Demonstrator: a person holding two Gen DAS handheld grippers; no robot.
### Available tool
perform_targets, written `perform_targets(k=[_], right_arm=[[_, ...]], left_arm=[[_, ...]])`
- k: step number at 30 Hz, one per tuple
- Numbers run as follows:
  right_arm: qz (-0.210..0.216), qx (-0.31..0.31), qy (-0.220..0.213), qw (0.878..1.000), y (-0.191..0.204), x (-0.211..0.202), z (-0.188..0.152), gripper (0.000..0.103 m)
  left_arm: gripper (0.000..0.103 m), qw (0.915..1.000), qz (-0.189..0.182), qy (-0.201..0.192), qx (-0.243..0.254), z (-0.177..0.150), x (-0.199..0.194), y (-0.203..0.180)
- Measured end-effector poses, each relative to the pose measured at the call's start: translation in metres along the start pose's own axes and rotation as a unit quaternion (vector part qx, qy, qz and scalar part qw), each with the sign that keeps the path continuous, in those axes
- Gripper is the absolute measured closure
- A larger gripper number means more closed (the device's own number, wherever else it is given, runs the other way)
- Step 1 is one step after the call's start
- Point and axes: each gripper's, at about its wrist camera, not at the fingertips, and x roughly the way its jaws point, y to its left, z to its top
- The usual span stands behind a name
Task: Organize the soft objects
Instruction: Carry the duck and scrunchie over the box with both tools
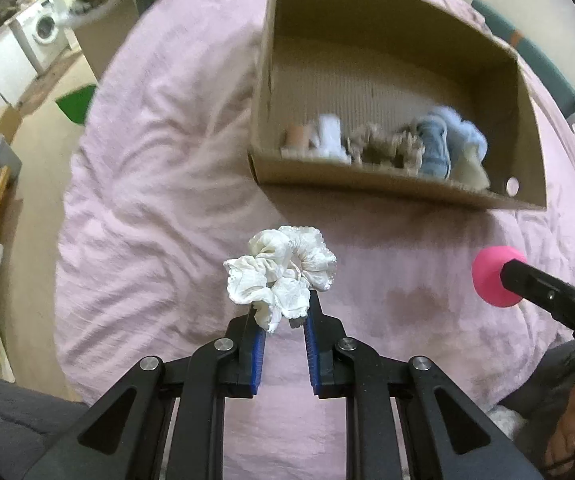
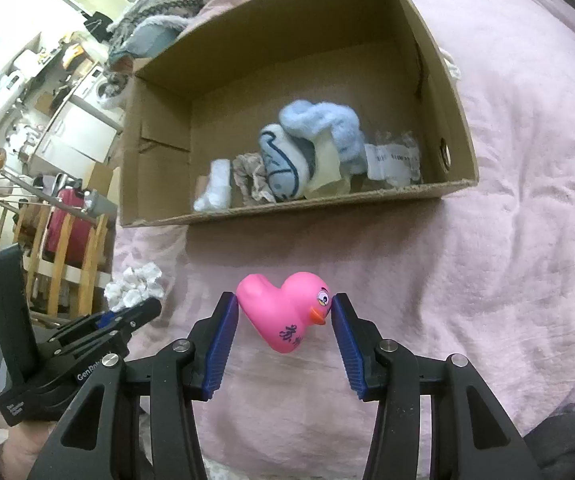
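Presently catalogued: white scrunchie [image 1: 281, 270], light, limp, ruffled; pinched by a fold in the left hand-held gripper [image 1: 281, 318], clear of the pink bedsheet [image 1: 147, 200]. Pink rubber duck [image 2: 283, 308], light, springy, likely slippery; clamped tail-to-face by the right hand-held gripper [image 2: 285, 312]. Cardboard box [image 2: 453, 116] beyond, soft items along its near wall. Judged: bunched fabric grips best.

The box [image 2: 457, 112] sits on the bedcover [image 2: 527, 240], soft things [image 2: 307, 152] along its near wall.
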Motion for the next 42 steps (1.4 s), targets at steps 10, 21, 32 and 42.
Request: perform_targets(k=[10, 21, 32, 42], right_arm=[[0.025, -0.037, -0.069, 0.997, 0.015, -0.033, 0.003, 0.052], [0.018, -0.046, -0.101, 0.994, 0.015, -0.073, 0.041, 0.052], [0.003, 0.008, -0.119, 0.993, -0.03, -0.052, 0.072, 0.052], [-0.028, 0.036, -0.094, 0.995, -0.041, -0.028, 0.072, 0.052]], left_arm=[[0.087, 0.995, -0.001, -0.1, 0.0, 0.009, -0.043, -0.005], [0.087, 0.989, -0.023, -0.146, 0.008, 0.061, -0.078, -0.01], [0.087, 0.9865, -0.041, -0.159, 0.008, 0.094, -0.043, -0.007], [0.087, 0.9891, -0.054, -0.136, 0.016, 0.093, -0.016, -0.01]])
